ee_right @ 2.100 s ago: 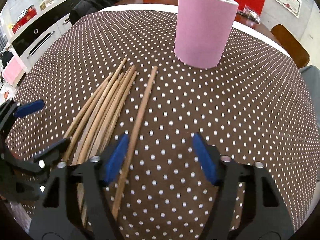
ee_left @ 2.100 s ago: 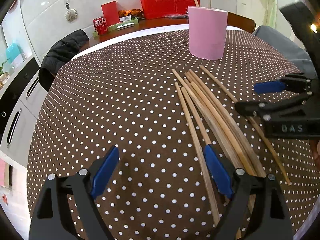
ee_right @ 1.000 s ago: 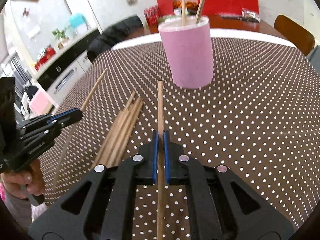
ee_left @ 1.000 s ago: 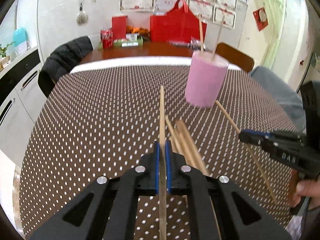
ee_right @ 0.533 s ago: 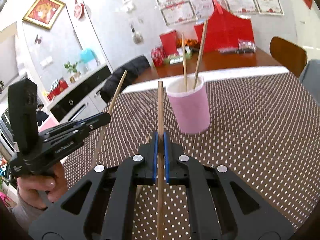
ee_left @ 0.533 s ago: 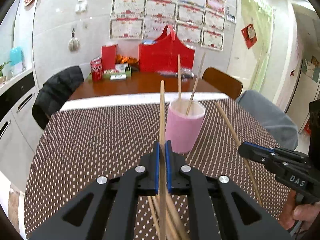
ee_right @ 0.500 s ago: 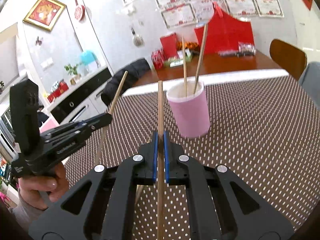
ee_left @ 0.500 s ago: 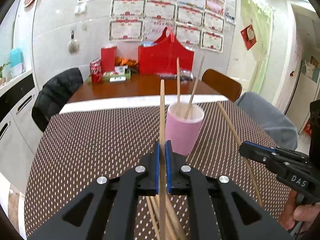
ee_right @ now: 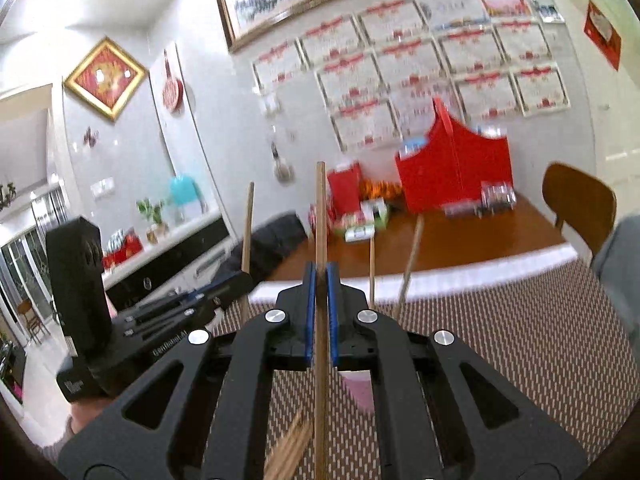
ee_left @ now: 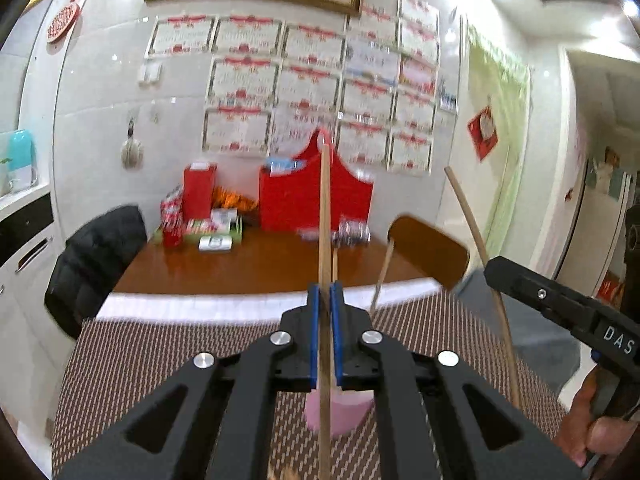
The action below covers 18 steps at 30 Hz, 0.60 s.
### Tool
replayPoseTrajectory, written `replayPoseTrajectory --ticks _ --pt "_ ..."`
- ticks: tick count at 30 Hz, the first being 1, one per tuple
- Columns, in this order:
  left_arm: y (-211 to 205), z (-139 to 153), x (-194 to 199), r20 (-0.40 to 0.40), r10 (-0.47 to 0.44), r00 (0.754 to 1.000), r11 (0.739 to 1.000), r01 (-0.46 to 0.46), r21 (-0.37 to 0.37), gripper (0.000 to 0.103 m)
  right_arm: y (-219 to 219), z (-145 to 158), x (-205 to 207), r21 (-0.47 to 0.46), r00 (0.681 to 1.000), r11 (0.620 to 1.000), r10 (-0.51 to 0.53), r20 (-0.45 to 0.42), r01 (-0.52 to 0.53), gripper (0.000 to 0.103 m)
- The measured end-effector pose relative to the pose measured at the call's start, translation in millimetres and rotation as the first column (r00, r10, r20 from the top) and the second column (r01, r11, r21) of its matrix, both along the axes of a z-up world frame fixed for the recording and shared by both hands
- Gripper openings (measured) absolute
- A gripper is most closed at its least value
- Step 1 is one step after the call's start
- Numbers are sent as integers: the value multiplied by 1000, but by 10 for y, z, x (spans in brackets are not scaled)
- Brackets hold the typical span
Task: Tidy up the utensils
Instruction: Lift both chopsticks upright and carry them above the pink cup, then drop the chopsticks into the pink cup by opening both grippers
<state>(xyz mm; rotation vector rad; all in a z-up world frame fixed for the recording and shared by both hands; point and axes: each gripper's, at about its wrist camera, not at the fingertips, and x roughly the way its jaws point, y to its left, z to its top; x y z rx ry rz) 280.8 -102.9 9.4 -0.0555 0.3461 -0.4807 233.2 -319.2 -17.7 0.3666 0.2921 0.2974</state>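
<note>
Pink cup (ee_left: pixel 340 414): stands upright on the dotted tablecloth (ee_left: pixel 140 364), mostly hidden behind and below both sets of jaws. Two chopsticks already stand in it, tips leaning up and right (ee_left: pixel 382 276).

Left gripper (ee_left: pixel 325 334): blue pads clamped tight on one chopstick (ee_left: pixel 325 216). Long axis runs along the fingers, free end pointing up and far, past the cup's mouth.

Right gripper (ee_right: pixel 319 320): likewise closed on a single chopstick (ee_right: pixel 320 216), same lie. In the left view its stick (ee_left: pixel 478 264) slants up to the left.

Loose chopsticks (ee_right: pixel 290 454) lie on the cloth near the lower edge.

Judgement: the cup sits low and just ahead of both grippers, roughly equally near; neither has a clear lead. Each stick must tip lower end down over the opening.

Risk: the sticks could cross.
</note>
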Motion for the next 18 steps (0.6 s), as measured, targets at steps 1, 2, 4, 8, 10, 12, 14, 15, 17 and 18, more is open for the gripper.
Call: replayPoseTrajectory --ticks 1,2,4,8,10,12,14,15,17,18 --pt "-25 77 79 17 -12 1000 1000 13 -26 6 -26 49 48 5 1000 1000 -6 19 5 6" --pt "-35 124 134 31 -22 999 999 23 -46 6 -57 100 105 13 999 1000 -13 38 12 6" --pt "-80 216 245 73 -32 997 996 38 -84 6 -112 186 224 34 997 999 -26 70 23 6" --pt "-199 280 438 129 -31 991 991 48 -126 6 -202 204 486 86 990 995 -68 120 58 6" --pt "-301 242 568 136 -27 990 991 44 -124 6 -220 151 608 99 987 992 -89 134 76 6" --pt "-376 183 657 135 -24 991 993 39 -110 6 -213 25 753 105 985 990 -105 134 91 6" --pt "-436 75 759 128 -20 992 995 32 -96 6 -192 -113 869 108 985 989 -112 129 98 6" --pt "-450 26 796 123 -19 992 995 31 -92 6 -181 -197 936 105 986 989 -114 124 101 6" --pt "-473 -85 878 112 -18 994 996 28 -86 6 -170 -332 1026 105 987 989 -116 110 104 6" --pt "-483 -148 914 106 -20 994 996 29 -84 6 -164 -396 1062 101 988 989 -118 103 108 6"
